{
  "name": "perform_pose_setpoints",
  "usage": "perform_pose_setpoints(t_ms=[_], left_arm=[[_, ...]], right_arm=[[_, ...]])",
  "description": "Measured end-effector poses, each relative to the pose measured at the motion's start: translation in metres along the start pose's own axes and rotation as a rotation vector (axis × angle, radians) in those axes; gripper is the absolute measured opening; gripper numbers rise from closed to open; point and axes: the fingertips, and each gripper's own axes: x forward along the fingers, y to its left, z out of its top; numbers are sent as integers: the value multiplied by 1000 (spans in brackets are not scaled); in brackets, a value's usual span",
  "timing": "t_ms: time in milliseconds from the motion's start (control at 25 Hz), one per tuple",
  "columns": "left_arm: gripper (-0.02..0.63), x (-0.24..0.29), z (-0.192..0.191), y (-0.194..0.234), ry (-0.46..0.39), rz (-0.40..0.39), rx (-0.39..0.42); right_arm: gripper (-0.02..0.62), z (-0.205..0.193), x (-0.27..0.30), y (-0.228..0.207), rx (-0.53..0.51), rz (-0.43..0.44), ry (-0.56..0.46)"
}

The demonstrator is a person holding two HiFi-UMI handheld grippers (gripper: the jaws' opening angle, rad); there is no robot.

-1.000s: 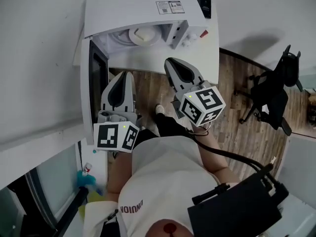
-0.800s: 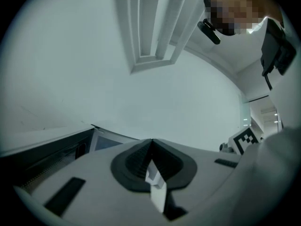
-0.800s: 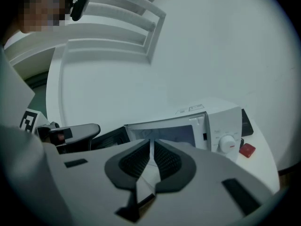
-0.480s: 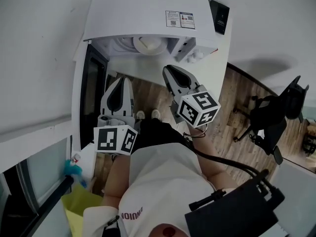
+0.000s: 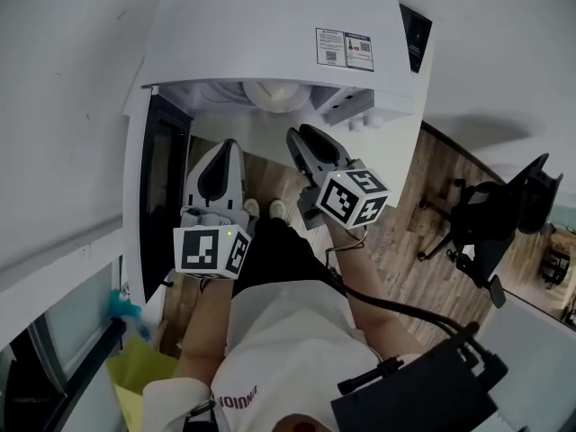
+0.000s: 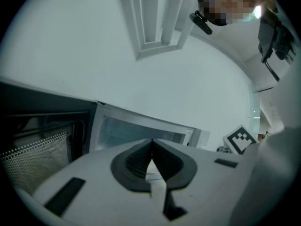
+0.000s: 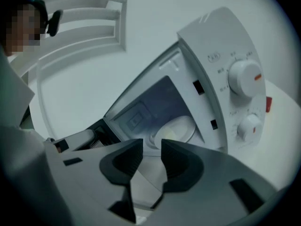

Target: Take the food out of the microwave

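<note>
A white microwave (image 5: 270, 34) stands with its dark-windowed door (image 5: 162, 196) swung open to the left. Inside, a pale round dish of food (image 5: 274, 93) sits on the turntable; it shows again as the dish (image 7: 176, 128) in the right gripper view. My right gripper (image 5: 297, 135) points at the cavity mouth, short of the dish. Its jaws (image 7: 151, 147) have just been opening and stand apart with nothing between them. My left gripper (image 5: 225, 144) hangs beside it near the door, its jaws (image 6: 151, 142) closed together and empty.
The control panel with two knobs (image 7: 244, 76) lies right of the cavity. The open door's mesh window (image 6: 37, 145) stands close on the left gripper's left. A black office chair (image 5: 490, 223) is on the wooden floor to the right, and a white wall lies behind.
Both grippers have sunk and moved closer to the microwave's opening. The right gripper's jaws have parted from shut to open. The microwave's top now hides more of the cavity.
</note>
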Motion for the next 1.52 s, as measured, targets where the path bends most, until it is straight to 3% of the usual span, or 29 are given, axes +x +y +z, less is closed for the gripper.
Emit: perform_pose_setpoints(t_ms=[760, 1520], left_arm=[[14, 29, -45, 34, 64, -10, -63], [14, 36, -67, 42, 110, -20, -82]], right_arm=[[138, -27, 50, -39, 170, -99, -2], [140, -30, 66, -54, 305, -121, -33]])
